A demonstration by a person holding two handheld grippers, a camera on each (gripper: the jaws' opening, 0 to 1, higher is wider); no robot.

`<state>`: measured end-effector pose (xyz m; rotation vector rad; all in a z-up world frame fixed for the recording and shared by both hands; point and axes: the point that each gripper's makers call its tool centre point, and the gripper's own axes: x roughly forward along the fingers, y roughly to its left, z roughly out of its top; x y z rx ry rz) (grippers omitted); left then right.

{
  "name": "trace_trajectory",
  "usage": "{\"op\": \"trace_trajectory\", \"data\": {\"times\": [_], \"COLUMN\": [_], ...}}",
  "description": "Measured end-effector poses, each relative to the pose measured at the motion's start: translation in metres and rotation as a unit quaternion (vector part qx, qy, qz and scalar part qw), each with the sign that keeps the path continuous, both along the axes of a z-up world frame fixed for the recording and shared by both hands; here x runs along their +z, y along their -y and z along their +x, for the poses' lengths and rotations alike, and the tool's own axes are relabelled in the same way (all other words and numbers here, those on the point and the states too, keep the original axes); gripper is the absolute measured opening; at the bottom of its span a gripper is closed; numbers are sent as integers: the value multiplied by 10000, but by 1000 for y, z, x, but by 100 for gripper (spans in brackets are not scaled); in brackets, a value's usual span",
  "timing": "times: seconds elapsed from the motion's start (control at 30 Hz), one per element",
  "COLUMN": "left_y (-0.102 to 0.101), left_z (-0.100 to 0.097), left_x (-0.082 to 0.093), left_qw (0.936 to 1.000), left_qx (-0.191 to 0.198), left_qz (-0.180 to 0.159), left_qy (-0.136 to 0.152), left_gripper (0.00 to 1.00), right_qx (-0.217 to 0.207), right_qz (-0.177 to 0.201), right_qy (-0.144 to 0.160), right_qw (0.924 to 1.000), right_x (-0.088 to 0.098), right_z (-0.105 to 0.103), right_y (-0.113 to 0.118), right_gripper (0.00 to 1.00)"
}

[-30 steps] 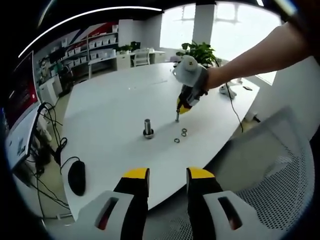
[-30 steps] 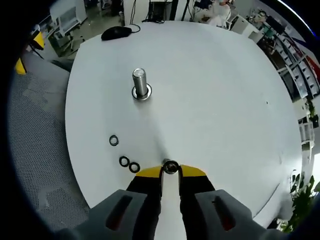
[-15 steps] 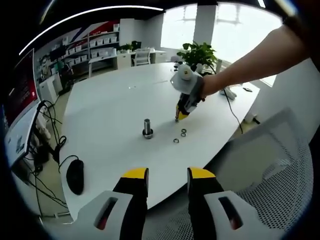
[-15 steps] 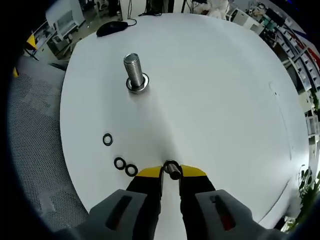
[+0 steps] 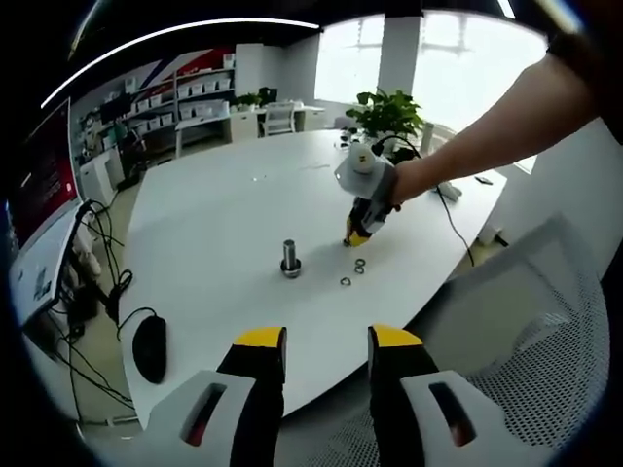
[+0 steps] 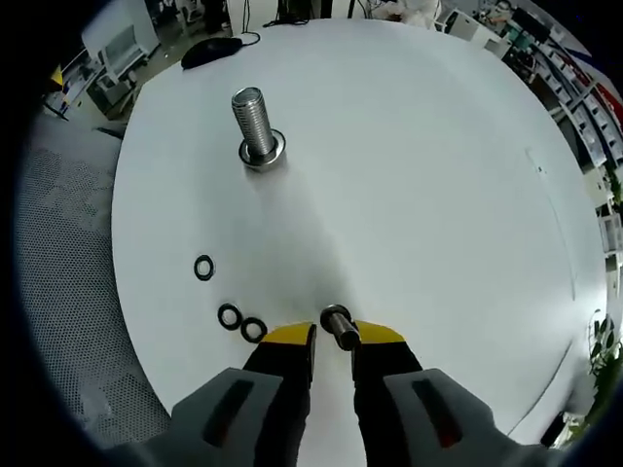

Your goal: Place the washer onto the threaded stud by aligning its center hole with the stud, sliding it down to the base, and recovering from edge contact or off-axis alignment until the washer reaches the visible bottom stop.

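Table [image 6: 409, 175]: white, round-edged; spans most of the right gripper view; takes the middle of the left gripper view [image 5: 214, 214].
Chair [image 5: 526, 321]: white mesh, lower right of the left gripper view, beside the table edge.
Left gripper [image 5: 328, 355]: bottom centre of the left gripper view, off the table edge; yellow-tipped jaws parted with a clear gap, nothing between them.
Right gripper [image 6: 331, 336]: bottom centre of its own view, low over the table; jaws narrow, closed on a small metal piece at the tips. Seen in the left gripper view [image 5: 357, 236] above centre, pointing down at the table, held by a person's hand [image 5: 404, 182].
Mouse [image 5: 149, 346]: black, lower left of the left gripper view, near the table edge.
Threaded stud [image 6: 252, 125]: upright on a round base, upper left of centre in the right gripper view; bare thread, well apart from the gripper tips.
Held piece [image 6: 336, 323]: small grey cylinder with a round end; washer or not, cannot tell.
Loose washers [image 6: 230, 315]: three dark rings flat on the table, left of the right gripper tips; two touching, one apart.
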<state>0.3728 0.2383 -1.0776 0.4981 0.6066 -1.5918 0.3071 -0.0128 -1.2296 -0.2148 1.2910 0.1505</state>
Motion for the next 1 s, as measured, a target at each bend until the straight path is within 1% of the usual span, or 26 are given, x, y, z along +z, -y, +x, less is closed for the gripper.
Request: {"op": "trace_trajectory", "data": {"times": [0.1, 0.17, 0.27, 0.37, 0.4, 0.5, 0.57, 0.63, 0.73, 0.83, 0.9, 1.0], "left_y": [0, 0, 1, 0, 0, 0, 0, 0, 0, 0, -1, -1], "left_z": [-1, -2, -2, -2, -2, -2, -2, -1, 0, 0, -1, -3], "left_x": [0, 1, 1, 1, 1, 0, 0, 0, 0, -1, -2, -1], "left_qw": [10000, 10000, 10000, 10000, 10000, 10000, 10000, 10000, 10000, 10000, 9999, 9999], "left_qx": [-50, -49, -19, -23, -33, -69, -87, -87, -58, -76, -107, -140], "left_qz": [1, -14, -31, -18, -16, -7, 3, 0, -22, -29, 4, 12], "left_qy": [63, 56, 25, 39, 36, 44, 38, 36, 15, 42, 47, 57], "left_gripper": [33, 33, 33, 32, 32, 32, 32, 32, 32, 32, 32, 32], "right_qx": [-26, 23, 28, -112, -157, -187, -271, -246, -179, -117, -34, 40], "right_qz": [-41, -65, -109, -101, -109, -141, -91, -107, -61, 100, 122, 190], "right_qy": [39, -37, -85, -38, -33, -11, 18, 18, -43, -32, -36, -77], "right_qw": [10000, 10000, 9999, 9999, 9998, 9997, 9996, 9996, 9998, 9999, 9999, 9998], "right_x": [-3, 0, 3, 9, 10, 15, 14, 18, 11, 7, 6, -3], "right_z": [-2, -9, -13, -17, -22, -27, -29, -31, -34, -36, -33, -32], "right_y": [8, 8, 10, 13, 14, 13, 14, 6, 1, -15, -19, -25], "right_gripper": [21, 21, 21, 22, 23, 23, 23, 23, 23, 23, 23, 23]}}
